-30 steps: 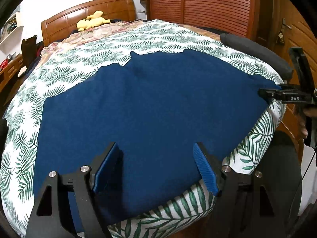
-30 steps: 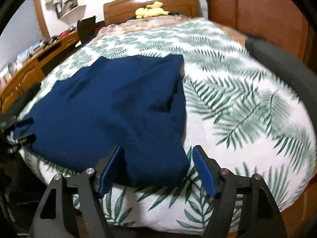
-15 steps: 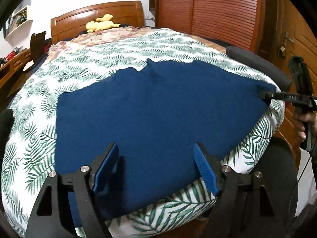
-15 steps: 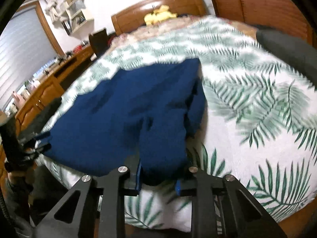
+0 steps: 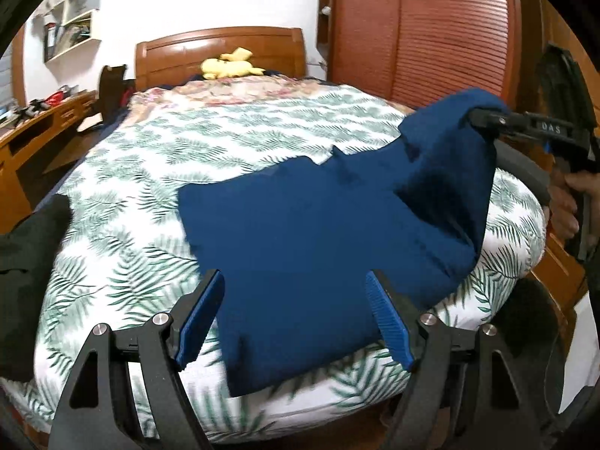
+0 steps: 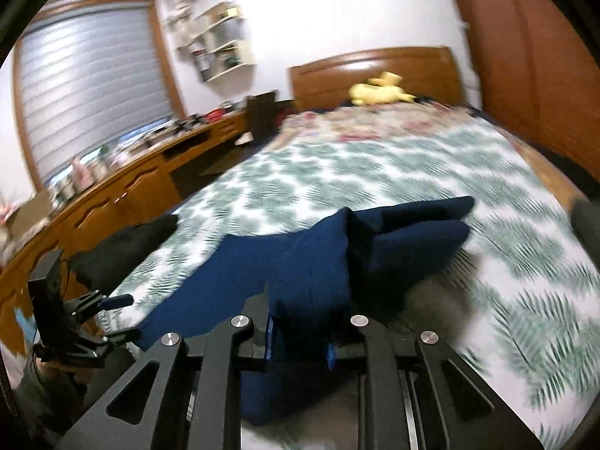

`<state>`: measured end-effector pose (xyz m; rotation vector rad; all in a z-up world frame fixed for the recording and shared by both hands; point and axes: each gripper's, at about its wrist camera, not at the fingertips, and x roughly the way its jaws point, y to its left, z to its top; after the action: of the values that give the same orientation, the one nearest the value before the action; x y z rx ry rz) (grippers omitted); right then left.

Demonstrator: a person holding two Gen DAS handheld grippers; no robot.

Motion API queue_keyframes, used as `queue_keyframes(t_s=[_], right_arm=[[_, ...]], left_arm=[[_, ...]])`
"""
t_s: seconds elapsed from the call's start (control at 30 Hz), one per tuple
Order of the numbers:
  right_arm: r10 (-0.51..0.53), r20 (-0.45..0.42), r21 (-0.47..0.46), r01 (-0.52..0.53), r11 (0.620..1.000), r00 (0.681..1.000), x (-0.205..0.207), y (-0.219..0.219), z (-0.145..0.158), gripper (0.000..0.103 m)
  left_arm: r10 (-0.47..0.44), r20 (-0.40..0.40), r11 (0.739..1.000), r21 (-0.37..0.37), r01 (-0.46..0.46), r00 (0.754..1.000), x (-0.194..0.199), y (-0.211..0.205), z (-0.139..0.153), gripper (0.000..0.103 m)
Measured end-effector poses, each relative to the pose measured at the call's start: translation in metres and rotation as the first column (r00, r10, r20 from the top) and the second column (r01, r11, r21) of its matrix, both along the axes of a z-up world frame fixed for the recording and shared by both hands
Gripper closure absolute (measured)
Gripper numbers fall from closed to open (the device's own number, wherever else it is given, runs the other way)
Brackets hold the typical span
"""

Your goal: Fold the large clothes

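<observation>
A large dark blue garment (image 5: 318, 232) lies spread on the bed with its right corner raised off the sheet. My right gripper (image 6: 300, 341) has its jaws closing on that corner, and the cloth (image 6: 318, 262) bunches between the blue pads. In the left wrist view, the right gripper (image 5: 483, 120) holds the corner up at the right, with a hand on its handle. My left gripper (image 5: 296, 318) is open over the garment's near edge, its pads clear of the cloth. It also appears as the left gripper (image 6: 123, 318) in the right wrist view.
The bed (image 5: 157, 195) has a palm-leaf sheet, a wooden headboard (image 5: 221, 52) and a yellow plush toy (image 5: 228, 67). A black cloth (image 5: 26, 236) lies at the bed's left edge. A wooden wardrobe (image 5: 431, 26) stands to the right and a cluttered desk (image 6: 123, 172) to the left.
The right gripper's jaws closed on the garment's corner and lifted it off the bed. The left gripper stayed open and moved left along the near edge.
</observation>
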<state>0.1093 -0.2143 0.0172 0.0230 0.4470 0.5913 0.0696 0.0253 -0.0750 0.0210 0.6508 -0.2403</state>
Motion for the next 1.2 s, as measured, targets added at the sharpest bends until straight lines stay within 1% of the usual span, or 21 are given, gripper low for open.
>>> queue_keyframes(t_s=[0.1, 0.17, 0.23, 0.3, 0.4, 0.43, 0.5, 0.57, 0.6, 0.7, 0.77, 0.8, 0.83, 0.87, 1.0, 1.03, 1.1, 1.2], right_arm=[[0.103, 0.021, -0.016, -0.102, 0.995, 0.994, 0.007, 0.050, 0.009, 0.084], [0.175, 0.010, -0.027, -0.175, 0.984, 0.984, 0.012, 0.085, 0.006, 0.084], [0.224, -0.016, -0.043, -0.225, 0.974, 0.974, 0.020, 0.114, -0.004, 0.083], [0.264, -0.074, -0.067, -0.269, 0.961, 0.962, 0.031, 0.142, -0.023, 0.083], [0.274, -0.135, -0.078, -0.286, 0.955, 0.952, 0.052, 0.158, -0.050, 0.079], [0.276, -0.152, -0.074, -0.290, 0.954, 0.949, 0.057, 0.161, -0.056, 0.076], [0.288, -0.179, -0.053, -0.302, 0.952, 0.941, 0.064, 0.165, -0.056, 0.070], [0.287, -0.174, -0.035, -0.297, 0.954, 0.942, 0.070, 0.164, -0.048, 0.055], [0.288, -0.161, -0.027, -0.296, 0.955, 0.944, 0.072, 0.161, -0.042, 0.052], [0.277, -0.117, -0.029, -0.283, 0.959, 0.954, 0.078, 0.146, -0.031, 0.051], [0.246, -0.084, -0.047, -0.250, 0.967, 0.966, 0.075, 0.128, -0.032, 0.051], [0.232, -0.075, -0.056, -0.236, 0.970, 0.970, 0.061, 0.121, -0.042, 0.051], [0.212, -0.076, -0.069, -0.218, 0.974, 0.974, 0.065, 0.113, -0.046, 0.051], [0.197, -0.085, -0.081, -0.204, 0.976, 0.977, 0.060, 0.106, -0.052, 0.051], [0.115, -0.132, -0.134, -0.133, 0.982, 0.985, 0.076, 0.086, -0.075, 0.051], [0.105, -0.154, -0.142, -0.127, 0.982, 0.982, 0.084, 0.090, -0.081, 0.051], [0.098, -0.195, -0.165, -0.132, 0.977, 0.976, 0.089, 0.092, -0.089, 0.051], [0.091, -0.211, -0.190, -0.132, 0.973, 0.973, 0.092, 0.097, -0.097, 0.051]], left_arm=[[0.035, 0.012, 0.999, -0.002, -0.035, 0.999, -0.004, 0.016, 0.004, 0.025], [0.056, 0.018, 0.998, -0.001, -0.056, 0.998, -0.005, 0.026, 0.005, 0.025], [0.078, 0.025, 0.997, -0.003, -0.078, 0.997, -0.008, 0.036, 0.007, 0.025], [0.086, 0.035, 0.996, -0.008, -0.086, 0.996, -0.010, 0.043, 0.007, 0.025], [0.107, 0.026, 0.994, 0.001, -0.107, 0.994, -0.008, 0.049, 0.006, 0.025], [0.111, 0.022, 0.994, 0.005, -0.111, 0.994, -0.007, 0.051, 0.005, 0.025], [0.114, 0.014, 0.993, 0.023, -0.114, 0.993, -0.005, 0.051, 0.004, 0.025], [0.117, 0.008, 0.992, 0.042, -0.118, 0.993, -0.003, 0.051, 0.004, 0.025], [0.119, 0.006, 0.992, 0.045, -0.119, 0.993, -0.003, 0.051, 0.003, 0.025], [0.127, 0.002, 0.991, 0.051, -0.127, 0.992, 0.001, 0.048, 0.005, 0.025], [0.131, -0.001, 0.990, 0.055, -0.131, 0.991, 0.006, 0.045, 0.007, 0.025], [0.131, -0.002, 0.990, 0.057, -0.131, 0.991, 0.009, 0.043, 0.008, 0.025], [0.131, -0.002, 0.990, 0.059, -0.130, 0.991, 0.012, 0.040, 0.009, 0.025], [0.129, -0.002, 0.990, 0.061, -0.129, 0.992, 0.014, 0.038, 0.010, 0.025], [0.124, -0.014, 0.991, 0.056, -0.123, 0.992, 0.031, 0.032, 0.012, 0.025], [0.125, -0.015, 0.990, 0.060, -0.124, 0.992, 0.033, 0.029, 0.012, 0.025], [0.128, -0.013, 0.989, 0.072, -0.126, 0.992, 0.042, 0.026, 0.012, 0.025], [0.130, -0.023, 0.990, 0.059, -0.128, 0.991, 0.055, 0.025, 0.013, 0.025]])
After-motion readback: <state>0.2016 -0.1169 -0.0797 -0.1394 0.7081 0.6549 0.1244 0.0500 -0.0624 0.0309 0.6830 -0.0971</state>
